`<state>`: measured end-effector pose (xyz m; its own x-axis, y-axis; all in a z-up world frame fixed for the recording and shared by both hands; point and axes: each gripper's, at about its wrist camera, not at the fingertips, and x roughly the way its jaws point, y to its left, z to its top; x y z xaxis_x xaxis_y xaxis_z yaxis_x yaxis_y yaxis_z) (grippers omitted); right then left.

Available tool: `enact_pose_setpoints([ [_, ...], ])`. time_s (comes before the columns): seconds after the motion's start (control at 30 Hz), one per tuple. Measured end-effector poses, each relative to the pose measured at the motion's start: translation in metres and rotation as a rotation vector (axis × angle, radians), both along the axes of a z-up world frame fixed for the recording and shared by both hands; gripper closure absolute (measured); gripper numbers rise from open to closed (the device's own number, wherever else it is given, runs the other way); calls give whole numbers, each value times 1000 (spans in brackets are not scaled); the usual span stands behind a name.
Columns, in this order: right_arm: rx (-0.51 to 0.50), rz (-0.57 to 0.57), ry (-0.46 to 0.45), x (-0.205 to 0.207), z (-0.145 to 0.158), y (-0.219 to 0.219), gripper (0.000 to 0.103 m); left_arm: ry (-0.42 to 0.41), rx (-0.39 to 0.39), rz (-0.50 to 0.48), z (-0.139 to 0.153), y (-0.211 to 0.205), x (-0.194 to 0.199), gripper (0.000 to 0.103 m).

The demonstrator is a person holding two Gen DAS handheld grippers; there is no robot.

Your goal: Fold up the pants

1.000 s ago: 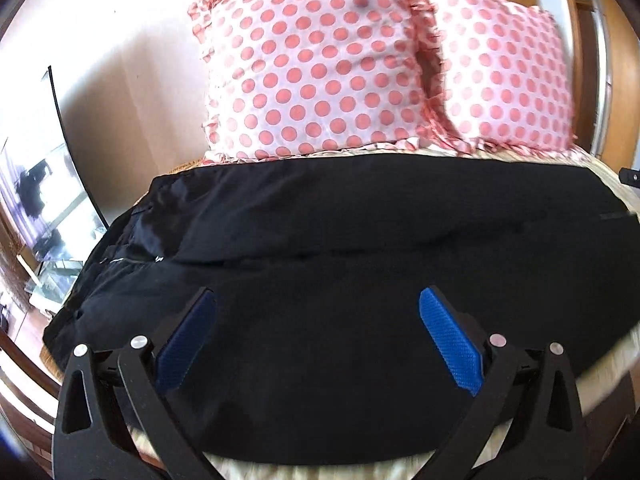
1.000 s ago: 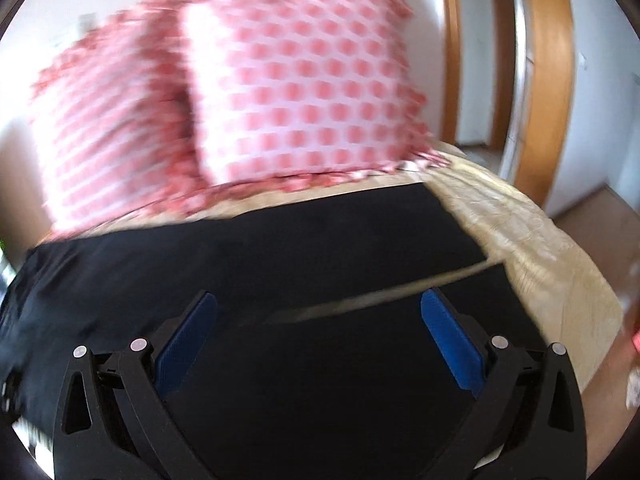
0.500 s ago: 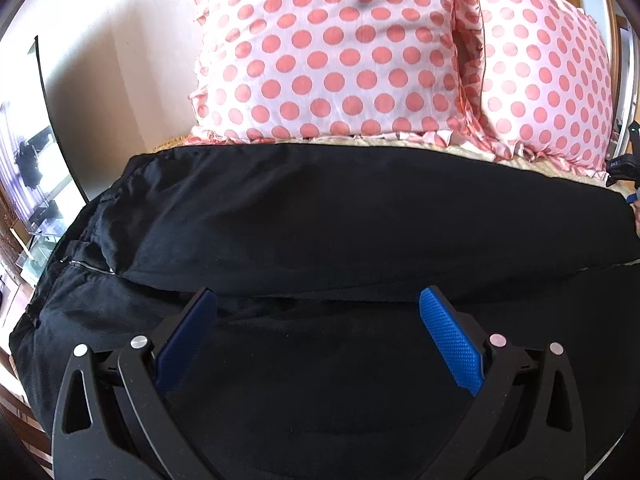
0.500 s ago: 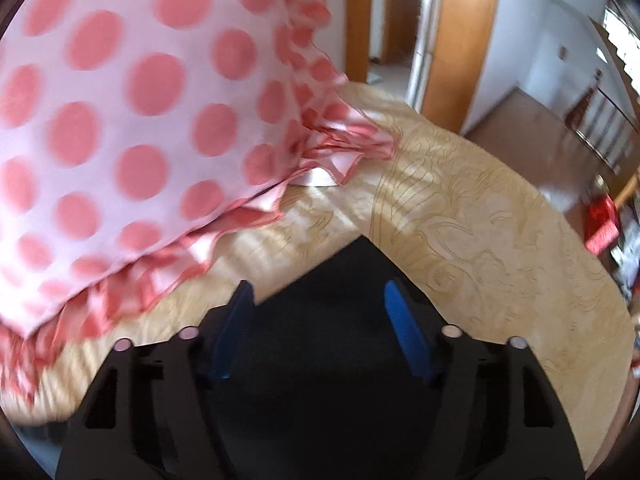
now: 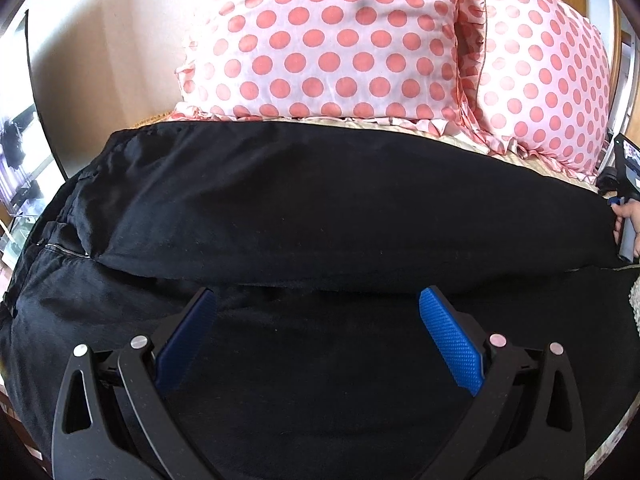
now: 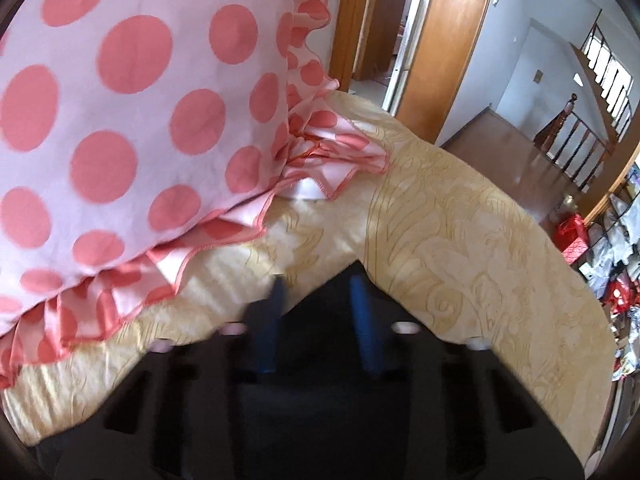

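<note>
Black pants [image 5: 320,208] lie spread lengthwise across the bed, waistband and zipper at the left, the two legs running right. My left gripper [image 5: 318,300] is open and empty, hovering over the near leg, just short of the far leg's edge. My right gripper [image 6: 318,286] sits over the far hem corner of the pants [image 6: 320,320], its blue fingers close together around that black corner; the fingers are blurred. The right gripper and the hand on it also show at the right edge of the left wrist view [image 5: 626,220].
Two pink polka-dot pillows [image 5: 332,40] stand against the headboard behind the pants; one [image 6: 120,120] hangs close over the right gripper. The beige patterned bedspread [image 6: 460,240] ends at the right. A wooden door frame [image 6: 452,40] and a hallway lie beyond.
My right gripper has moved right to the pants' hem corner and its fingers have narrowed. My left gripper has moved forward and lower over the pants, still open.
</note>
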<state>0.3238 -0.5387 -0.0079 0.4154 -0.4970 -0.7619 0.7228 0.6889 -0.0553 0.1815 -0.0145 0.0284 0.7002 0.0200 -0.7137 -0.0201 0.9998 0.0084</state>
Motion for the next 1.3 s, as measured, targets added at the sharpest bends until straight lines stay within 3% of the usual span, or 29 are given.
enact_pose_setpoints([
  [0.07, 36, 21, -34, -8, -4, -6, 97, -16, 7, 10, 2, 0, -3, 2],
  [0.2, 119, 49, -147, -35, 3, -16, 100, -53, 43, 13, 7, -3, -13, 2],
  [0.33, 122, 94, -290, -68, 29, -7, 100, -76, 73, 0, 11, -8, -27, 2],
  [0.47, 116, 174, -432, -123, 57, 12, 101, -83, 45, -4, 17, -6, -37, 2],
  [0.6, 142, 235, -538, -198, 65, 32, 101, -112, 33, 0, 23, -3, -50, 2],
  [0.83, 279, 208, -525, -285, 11, 49, 101, -121, 23, -10, 24, -3, -65, 2],
  [1.0, 393, 152, -521, -302, -17, 33, 100, -116, 30, -15, 24, -4, -69, 2],
  [1.03, 448, 135, -542, -304, -20, 27, 97, -117, 27, -15, 24, -4, -69, 2],
  [1.1, 503, 128, -546, -302, -23, 21, 82, -119, 26, -11, 25, -4, -70, 2],
  [1.13, 515, 118, -545, -300, -24, 19, 67, -121, 27, -8, 25, -4, -71, 2],
  [1.17, 521, 113, -549, -300, -25, 18, 58, -121, 29, -6, 25, -3, -71, 2],
  [1.3, 607, 96, -575, -299, -31, 14, 59, -114, 28, -1, 24, -1, -70, 2],
])
